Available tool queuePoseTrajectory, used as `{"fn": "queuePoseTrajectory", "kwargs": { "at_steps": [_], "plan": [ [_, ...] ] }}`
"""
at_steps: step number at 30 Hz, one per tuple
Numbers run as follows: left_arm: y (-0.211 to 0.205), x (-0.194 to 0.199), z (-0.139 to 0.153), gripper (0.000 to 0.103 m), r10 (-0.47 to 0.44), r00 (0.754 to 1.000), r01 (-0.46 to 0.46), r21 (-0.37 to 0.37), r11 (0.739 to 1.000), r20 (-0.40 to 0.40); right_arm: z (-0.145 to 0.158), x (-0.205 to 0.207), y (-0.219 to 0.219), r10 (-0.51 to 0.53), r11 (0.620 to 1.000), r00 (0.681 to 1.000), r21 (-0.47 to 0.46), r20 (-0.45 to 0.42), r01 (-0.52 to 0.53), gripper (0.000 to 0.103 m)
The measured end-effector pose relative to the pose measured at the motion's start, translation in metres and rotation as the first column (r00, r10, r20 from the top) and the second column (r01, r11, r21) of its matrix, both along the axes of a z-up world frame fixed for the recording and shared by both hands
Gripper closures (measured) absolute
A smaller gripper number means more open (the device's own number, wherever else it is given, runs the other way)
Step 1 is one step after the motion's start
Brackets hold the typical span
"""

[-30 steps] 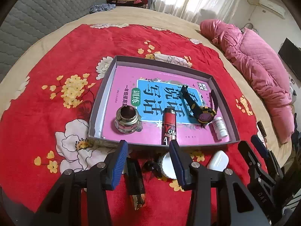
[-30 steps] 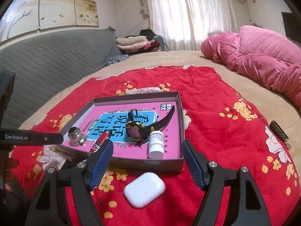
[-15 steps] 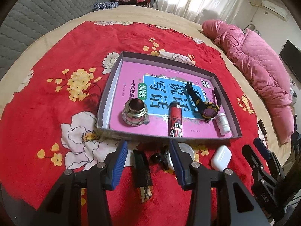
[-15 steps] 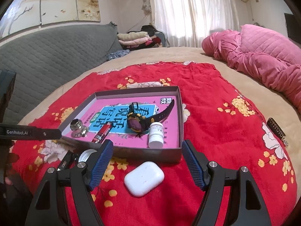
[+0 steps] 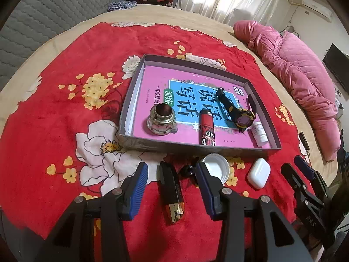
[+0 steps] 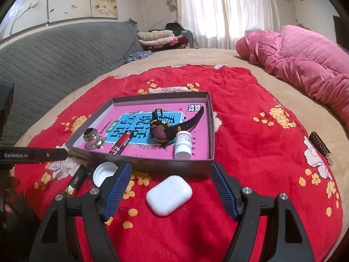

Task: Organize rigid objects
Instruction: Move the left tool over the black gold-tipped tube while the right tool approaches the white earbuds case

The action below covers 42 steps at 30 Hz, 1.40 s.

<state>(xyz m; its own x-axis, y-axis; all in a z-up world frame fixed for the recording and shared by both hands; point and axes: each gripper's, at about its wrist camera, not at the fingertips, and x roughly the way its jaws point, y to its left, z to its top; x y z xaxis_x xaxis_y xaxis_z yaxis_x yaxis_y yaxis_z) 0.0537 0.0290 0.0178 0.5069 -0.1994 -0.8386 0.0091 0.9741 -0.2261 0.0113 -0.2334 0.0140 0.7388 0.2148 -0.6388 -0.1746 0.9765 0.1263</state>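
A grey box (image 5: 194, 147) (image 6: 150, 163) on the red blanket holds a pink book, a glass jar (image 5: 161, 120), a red lighter (image 5: 206, 131), a black watch (image 5: 237, 113) and a small white bottle (image 6: 183, 144). In front of it lie a black-and-gold lipstick (image 5: 171, 194), a white cap (image 5: 216, 168) and a white earbud case (image 6: 169, 194) (image 5: 258, 173). My left gripper (image 5: 172, 185) is open and empty, its fingers either side of the lipstick. My right gripper (image 6: 171, 190) is open and empty around the earbud case.
A small dark object (image 5: 188, 171) lies between lipstick and cap. A dark patterned bar (image 6: 320, 147) lies on the blanket's right edge. A pink quilt (image 6: 305, 65) is heaped at the far right. A grey padded headboard (image 6: 54, 56) stands at left.
Both grippers have drawn back toward me from the box, so more of the blanket and the loose items in front shows. Both stay open and empty.
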Motion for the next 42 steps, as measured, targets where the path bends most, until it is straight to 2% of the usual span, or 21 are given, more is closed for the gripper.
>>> {"fn": "queuePoseTrajectory", "kwargs": {
  "at_steps": [21, 42],
  "plan": [
    [-0.013, -0.018, -0.01, 0.057, -0.027, 0.999, 0.028, 0.026, 0.999, -0.037, -0.014, -0.006, 0.025, 0.101, 0.992, 0.992, -0.068, -0.08, -0.107, 0.027],
    [-0.02, -0.021, -0.034, 0.057, -0.049, 0.993, 0.053, 0.036, 0.998, -0.111, -0.03, 0.002, 0.015, 0.084, 0.993, 0.988, -0.073, -0.126, -0.094, 0.027]
  ]
}}
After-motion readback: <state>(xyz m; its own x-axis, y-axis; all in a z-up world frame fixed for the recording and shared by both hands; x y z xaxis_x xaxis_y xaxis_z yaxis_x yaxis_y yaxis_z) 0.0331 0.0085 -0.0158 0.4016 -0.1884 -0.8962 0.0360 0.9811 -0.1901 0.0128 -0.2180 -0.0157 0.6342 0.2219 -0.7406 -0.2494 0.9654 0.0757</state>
